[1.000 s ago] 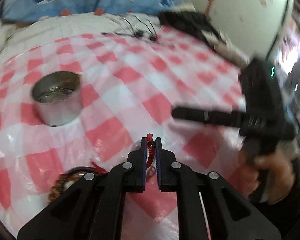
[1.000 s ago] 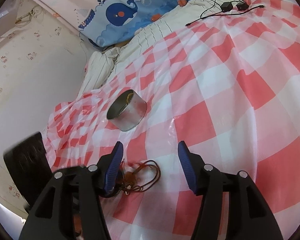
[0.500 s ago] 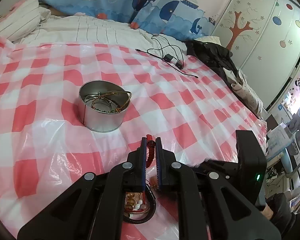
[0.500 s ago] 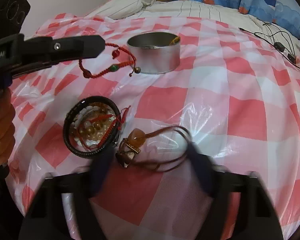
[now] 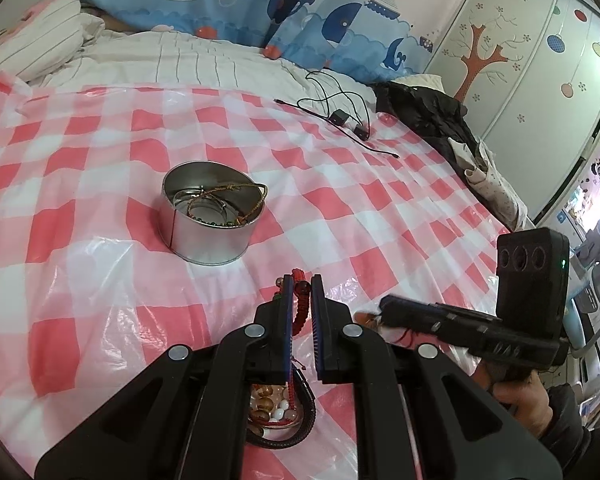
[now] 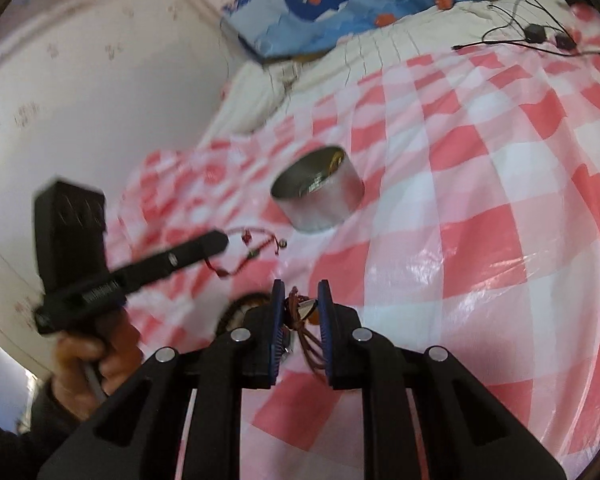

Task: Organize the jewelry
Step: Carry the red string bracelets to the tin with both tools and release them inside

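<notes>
Step in hand: loose jewelry is being gathered off the bed for the tin; two pieces are lifted at once.

- Far left, right wrist view: the left gripper [image 6: 224, 240] is seen from the side, held in a person's hand [image 6: 96, 356]. The red cord bracelet [image 6: 256, 254] hangs from its tip, clear of the checked plastic sheet [image 6: 480, 184]. The jaws are seen closed on the cord in the left wrist view, with a red bead showing at the tips.
- Just behind and below the left gripper: a pile of black cord and amber, white and red beads [image 5: 278, 408] lies on the sheet, not yet collected.
- Centre: the round metal tin [image 5: 210, 216] stands upright on the sheet, already holding a brown cord and other pieces.
- Right: the right gripper [image 6: 300, 300] has just been closing; its jaws are now clamped on the brown cord pendant necklace [image 6: 300, 312], and cord loops trail below.

Next move, as judged: each piece is to be carried over the tin's open mouth and released there, one gripper at a time so the cords are not tangled. The trailing loops are likely to catch on the rim if carried low.
</notes>
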Demonstrator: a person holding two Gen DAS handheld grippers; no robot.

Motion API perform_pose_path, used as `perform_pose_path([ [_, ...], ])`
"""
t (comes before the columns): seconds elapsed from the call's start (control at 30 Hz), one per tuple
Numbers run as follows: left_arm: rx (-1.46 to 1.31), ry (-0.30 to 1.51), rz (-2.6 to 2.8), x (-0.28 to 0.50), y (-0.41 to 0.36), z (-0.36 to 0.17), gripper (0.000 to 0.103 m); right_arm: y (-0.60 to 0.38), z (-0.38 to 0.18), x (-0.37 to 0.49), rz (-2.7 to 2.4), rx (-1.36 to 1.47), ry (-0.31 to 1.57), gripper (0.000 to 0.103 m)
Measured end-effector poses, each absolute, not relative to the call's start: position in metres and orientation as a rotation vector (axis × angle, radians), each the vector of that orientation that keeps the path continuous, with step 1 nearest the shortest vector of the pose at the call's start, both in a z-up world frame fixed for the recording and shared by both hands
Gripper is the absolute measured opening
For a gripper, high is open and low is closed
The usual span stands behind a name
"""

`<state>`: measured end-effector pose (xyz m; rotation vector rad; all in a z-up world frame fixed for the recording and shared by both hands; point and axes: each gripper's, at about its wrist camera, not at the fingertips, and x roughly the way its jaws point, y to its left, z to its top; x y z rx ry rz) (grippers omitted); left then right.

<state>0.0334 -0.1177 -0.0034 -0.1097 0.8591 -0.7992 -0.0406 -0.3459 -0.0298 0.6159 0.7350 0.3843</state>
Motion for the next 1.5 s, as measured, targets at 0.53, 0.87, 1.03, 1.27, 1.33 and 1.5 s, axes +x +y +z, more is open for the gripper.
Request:
perform_pose_path([
  [0.53, -0.075, 0.77, -0.738, 0.04, -0.109, 0.016, 0.007, -0.354, -0.009, -0.027, 0.506, 0.759, 0.609, 0.017],
  [0.87, -0.079, 0.739, -0.706, 0.077, -0.114, 0.026, 0.007, -0.356, 0.015, 0.019, 0.534, 0.736, 0.579, 0.017],
  [1.03, -0.091, 0.746, -0.706, 0.1, -0.123, 0.022, 0.007, -0.349, 0.028, 0.05, 0.537, 0.693, 0.568, 0.017],
  [1.27, -0.084, 0.819, -0.68, 0.142, -0.136, -0.003, 0.027, -0.327, 0.0, 0.117, 0.455, 0.589, 0.66, 0.018],
  [1.33, -0.097, 0.86, -0.635, 0.15, -0.13, -0.015, 0.032, -0.322, -0.031, 0.137, 0.428, 0.607, 0.789, 0.026],
  [1.5, -0.104, 0.855, -0.573, 0.145, -0.107, -0.016, 0.042, -0.334, -0.027, 0.115, 0.413, 0.628, 0.725, 0.038],
])
